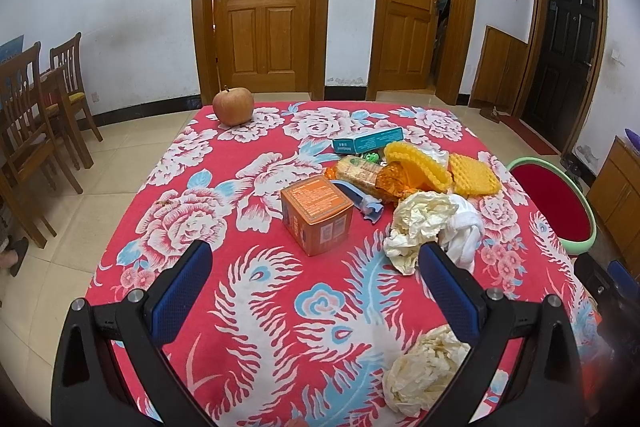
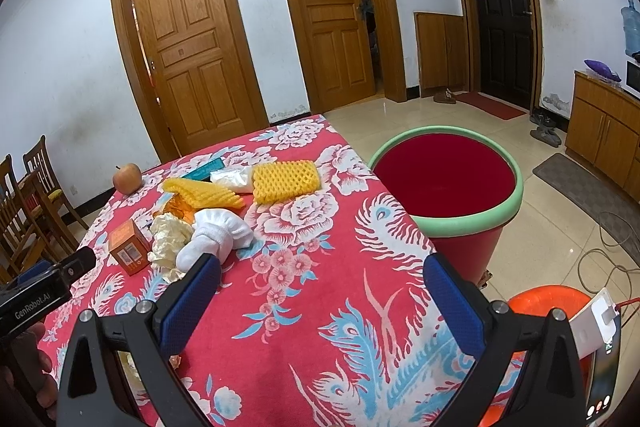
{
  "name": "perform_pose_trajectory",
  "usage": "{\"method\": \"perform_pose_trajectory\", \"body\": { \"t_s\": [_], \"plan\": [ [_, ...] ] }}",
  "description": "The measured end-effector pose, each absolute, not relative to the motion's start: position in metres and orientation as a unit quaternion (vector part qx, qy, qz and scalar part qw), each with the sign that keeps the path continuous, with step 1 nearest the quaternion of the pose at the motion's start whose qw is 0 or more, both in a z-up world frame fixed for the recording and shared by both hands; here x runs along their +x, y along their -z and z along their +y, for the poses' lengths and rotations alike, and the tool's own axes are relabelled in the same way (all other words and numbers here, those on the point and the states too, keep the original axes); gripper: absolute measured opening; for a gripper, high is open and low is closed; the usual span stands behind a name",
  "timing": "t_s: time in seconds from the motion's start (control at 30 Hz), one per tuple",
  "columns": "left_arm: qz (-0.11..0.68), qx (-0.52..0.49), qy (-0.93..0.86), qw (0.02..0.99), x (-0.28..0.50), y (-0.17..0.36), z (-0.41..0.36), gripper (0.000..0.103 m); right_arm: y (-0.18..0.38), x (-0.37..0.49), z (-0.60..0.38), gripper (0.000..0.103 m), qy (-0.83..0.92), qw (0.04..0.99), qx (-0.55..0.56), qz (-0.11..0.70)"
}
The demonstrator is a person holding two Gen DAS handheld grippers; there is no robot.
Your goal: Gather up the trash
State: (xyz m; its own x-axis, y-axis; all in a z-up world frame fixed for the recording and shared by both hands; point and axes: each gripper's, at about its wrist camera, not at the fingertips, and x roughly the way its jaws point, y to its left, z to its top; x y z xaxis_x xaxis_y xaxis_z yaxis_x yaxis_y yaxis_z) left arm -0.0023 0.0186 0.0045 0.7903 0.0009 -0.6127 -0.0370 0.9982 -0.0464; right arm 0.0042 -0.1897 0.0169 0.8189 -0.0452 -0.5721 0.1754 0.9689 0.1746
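A pile of trash lies on the red floral tablecloth (image 1: 248, 307): an orange carton (image 1: 317, 214), crumpled cream paper (image 1: 420, 227), a white sock bundle (image 1: 464, 227), yellow foam fruit nets (image 1: 474, 173), a teal box (image 1: 368, 141) and a biscuit packet (image 1: 358, 173). Another paper wad (image 1: 424, 371) sits near my left gripper (image 1: 314, 259), which is open above the cloth just short of the carton. My right gripper (image 2: 322, 275) is open over bare cloth (image 2: 304, 307), with the sock bundle (image 2: 218, 237) by its left finger. A red bin with a green rim (image 2: 448, 187) stands beside the table's right edge.
An apple (image 1: 233, 105) rests at the far left corner of the table. Wooden chairs (image 1: 36, 115) stand to the left. An orange stool (image 2: 552, 301) with a phone (image 2: 600, 367) and cables lies near the bin. Doors and a cabinet (image 2: 600, 135) line the walls.
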Motion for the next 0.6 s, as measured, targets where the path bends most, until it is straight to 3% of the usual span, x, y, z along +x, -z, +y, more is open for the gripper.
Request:
{"method": "perform_pose_trajectory", "body": {
  "t_s": [0.6],
  "plan": [
    [0.366,-0.015,-0.016,0.93,0.059,0.01,0.042,0.101,-0.016,0.061,-0.172,0.103,0.007,0.936,0.095,0.34]
  ]
}}
